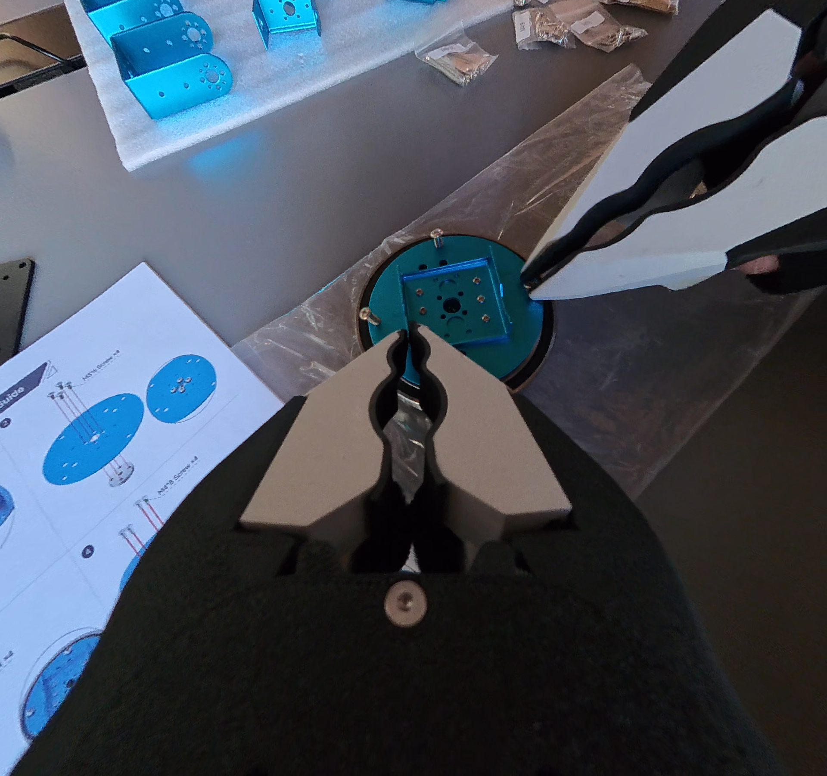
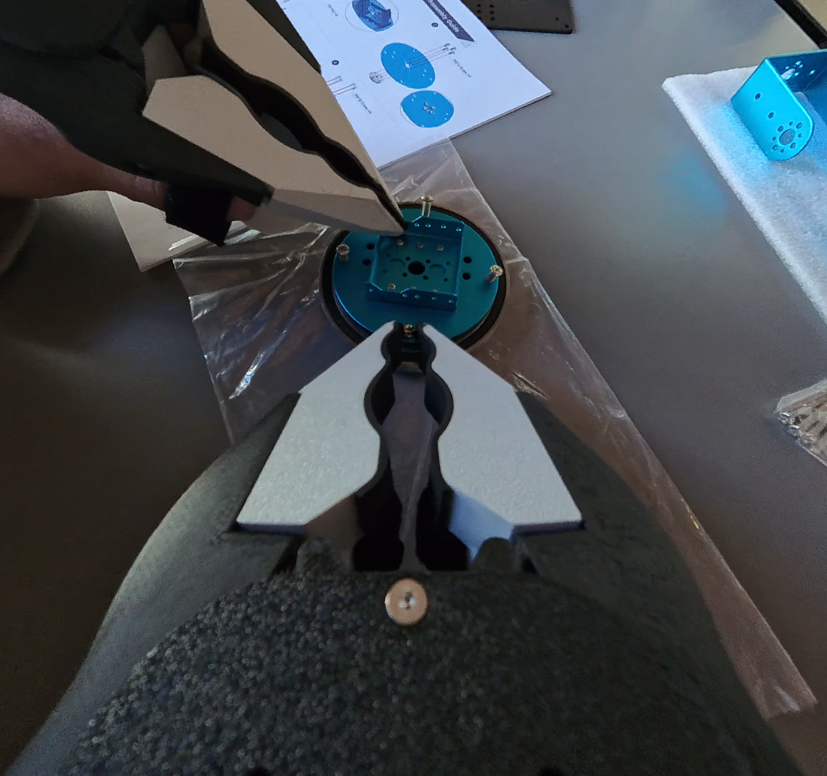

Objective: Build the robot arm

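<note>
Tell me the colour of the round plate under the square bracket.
Teal blue; the round plate shows best in the right wrist view.

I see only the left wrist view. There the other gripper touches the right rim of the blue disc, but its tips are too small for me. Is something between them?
Observer: Yes. In the right wrist view the right gripper pinches a small screw by its head, at the near rim of the blue disc.
Operator: I count two upright screws on the disc. Are there more?
Observer: One more. Three stand there. The third screw is on the disc's left side, close to the left gripper. It is probably behind that gripper's fingers in your view.
</note>
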A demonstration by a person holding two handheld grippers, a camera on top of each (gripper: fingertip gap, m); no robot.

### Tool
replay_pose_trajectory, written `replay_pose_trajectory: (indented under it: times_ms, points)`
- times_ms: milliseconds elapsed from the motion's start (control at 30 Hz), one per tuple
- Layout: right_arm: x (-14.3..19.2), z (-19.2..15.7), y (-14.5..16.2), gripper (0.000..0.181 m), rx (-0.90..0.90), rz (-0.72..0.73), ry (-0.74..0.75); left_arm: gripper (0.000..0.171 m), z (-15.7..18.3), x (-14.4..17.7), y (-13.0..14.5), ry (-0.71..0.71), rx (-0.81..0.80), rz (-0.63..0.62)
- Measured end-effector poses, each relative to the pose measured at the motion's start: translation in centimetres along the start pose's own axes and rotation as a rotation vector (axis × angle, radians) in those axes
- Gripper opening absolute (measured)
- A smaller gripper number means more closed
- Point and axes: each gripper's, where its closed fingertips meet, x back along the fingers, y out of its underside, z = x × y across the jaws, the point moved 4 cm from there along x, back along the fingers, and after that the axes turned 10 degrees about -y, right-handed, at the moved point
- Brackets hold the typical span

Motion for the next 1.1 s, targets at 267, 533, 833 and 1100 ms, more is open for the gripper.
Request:
replay_pose_trajectory:
  times_ms: [267, 533, 833, 1100]
  points:
    - [-0.27, 0.04, -0.41, 0.004, 0.021, -0.054, 0.013, 0.0, -0.34, -0.1, 0.07, -0.005, 0.01, -0.009]
    - [-0.31, -0.09, -0.57, 0.004, 0.121, -0.089, 0.078, 0.0, -0.25, 0.0, 0.22, -0.029, 0.015, -0.008]
    - [-0.3, -0.11, -0.65, 0.002, 0.263, -0.129, 0.188, 0.0, -0.19, -0.16, 0.03, -0.036, 0.01, -0.007]
    - [-0.34, -0.31, -0.5, 0.002, 0.302, -0.125, 0.173, 0.0, -0.16, -0.2, -0.05, -0.035, -0.009, 0.002]
